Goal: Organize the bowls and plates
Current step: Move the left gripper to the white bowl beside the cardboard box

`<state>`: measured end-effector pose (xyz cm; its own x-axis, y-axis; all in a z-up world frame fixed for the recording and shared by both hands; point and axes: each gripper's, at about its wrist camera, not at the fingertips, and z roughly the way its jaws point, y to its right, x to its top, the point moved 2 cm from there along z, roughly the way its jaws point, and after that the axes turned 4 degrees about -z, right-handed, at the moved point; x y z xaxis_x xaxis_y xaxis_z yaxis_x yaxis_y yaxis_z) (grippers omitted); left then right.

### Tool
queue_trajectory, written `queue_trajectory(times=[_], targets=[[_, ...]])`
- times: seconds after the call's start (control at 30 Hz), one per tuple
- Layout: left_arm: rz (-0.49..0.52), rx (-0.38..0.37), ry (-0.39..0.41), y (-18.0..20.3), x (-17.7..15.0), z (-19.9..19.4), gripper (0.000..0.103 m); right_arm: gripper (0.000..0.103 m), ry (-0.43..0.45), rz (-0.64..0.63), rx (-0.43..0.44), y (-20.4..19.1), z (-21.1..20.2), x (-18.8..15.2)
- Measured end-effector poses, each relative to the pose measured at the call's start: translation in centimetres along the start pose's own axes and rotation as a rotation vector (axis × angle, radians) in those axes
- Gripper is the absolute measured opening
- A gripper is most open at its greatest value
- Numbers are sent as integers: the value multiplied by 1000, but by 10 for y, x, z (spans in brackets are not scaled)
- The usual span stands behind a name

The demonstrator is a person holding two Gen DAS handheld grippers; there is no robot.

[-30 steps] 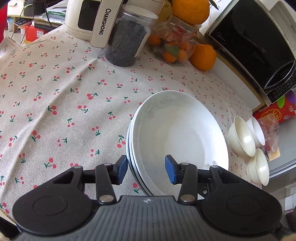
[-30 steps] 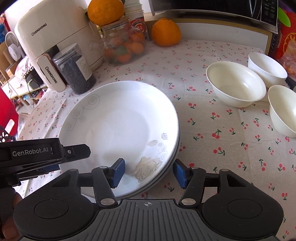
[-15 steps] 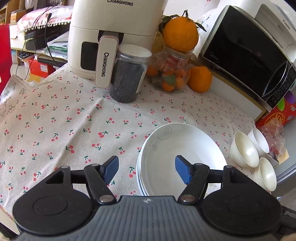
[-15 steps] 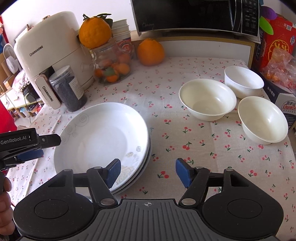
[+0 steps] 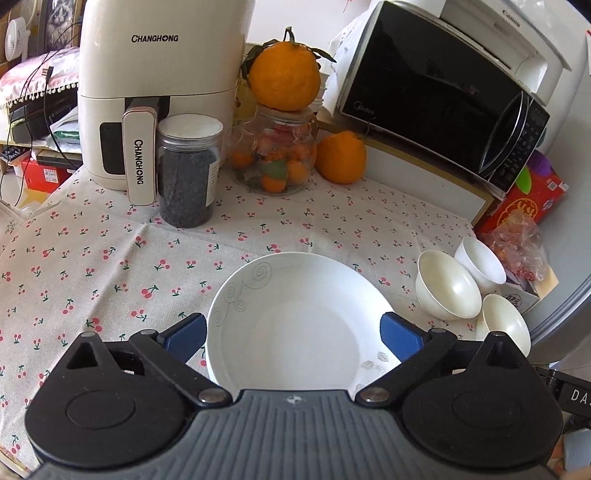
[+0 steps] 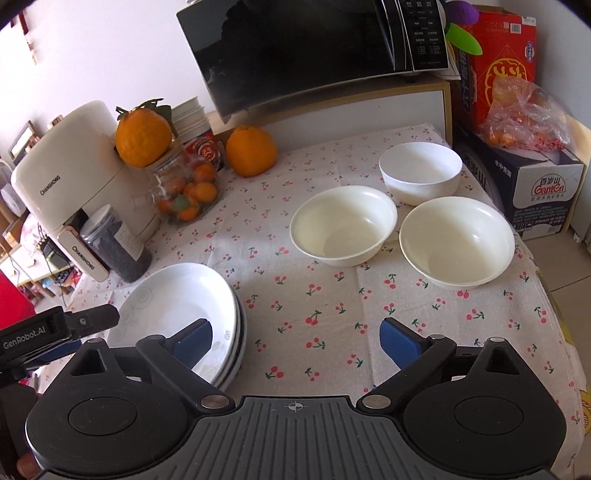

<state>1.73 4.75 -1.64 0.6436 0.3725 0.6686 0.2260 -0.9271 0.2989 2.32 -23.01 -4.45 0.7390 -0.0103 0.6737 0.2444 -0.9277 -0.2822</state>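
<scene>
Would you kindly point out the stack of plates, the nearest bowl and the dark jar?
stack of plates [image 6: 177, 295]: right wrist view, top plate's inner surface.
nearest bowl [image 6: 458, 240]: right wrist view, inside wall.
dark jar [image 5: 186, 177]: left wrist view, side.

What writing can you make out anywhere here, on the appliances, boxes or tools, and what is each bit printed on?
"CHANGHONG": white air fryer, on its body and on its handle.
"Midea": black microwave.
"Canon": white machine on top of the microwave.
"Ganten", with Chinese characters: dark box.
"GenRobot.AI": left gripper, seen from the right wrist.
Too small or blurred: microwave keypad, dark jar's label, red box.
</scene>
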Motion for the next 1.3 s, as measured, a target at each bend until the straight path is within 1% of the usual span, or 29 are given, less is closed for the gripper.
queue_trajectory(times=[0.07, 0.17, 0.27, 0.37, 0.47, 0.53, 0.63, 0.73, 0.87, 1.03, 1.2, 1.3], targets=[[16, -18, 17, 8, 0, -3, 102, 100, 12, 28, -21, 9, -4, 2], [52, -44, 34, 21, 1, -5, 102, 101, 60, 62, -68, 25, -14, 7], [68, -57, 17, 33, 3, 0, 102, 102, 92, 114, -98, 42, -22, 13], [79, -69, 0, 43, 4, 3, 102, 102, 97, 145, -92, 53, -26, 17], [71, -72, -30, 53, 5, 5, 102, 102, 101, 142, -91, 59, -32, 21], [79, -73, -33, 61, 5, 5, 103, 102, 118, 122, -117, 62, -37, 25], [108, -67, -35, 72, 5, 8, 102, 103, 153, 88, -180, 67, -45, 32], [138, -67, -58, 84, 8, 14, 102, 103, 177, 75, -212, 74, -48, 37], [164, -70, -49, 101, 15, 18, 103, 103, 181, 65, -220, 85, -48, 44], [254, -70, -69, 128, 22, 28, 103, 103, 171, 85, -200, 98, -46, 56], [309, -64, -79, 148, 25, 39, 102, 103, 162, 189, -138, 117, -46, 60], [328, -68, -105, 159, 26, 51, 102, 103, 159, 233, -136, 127, -42, 64]])
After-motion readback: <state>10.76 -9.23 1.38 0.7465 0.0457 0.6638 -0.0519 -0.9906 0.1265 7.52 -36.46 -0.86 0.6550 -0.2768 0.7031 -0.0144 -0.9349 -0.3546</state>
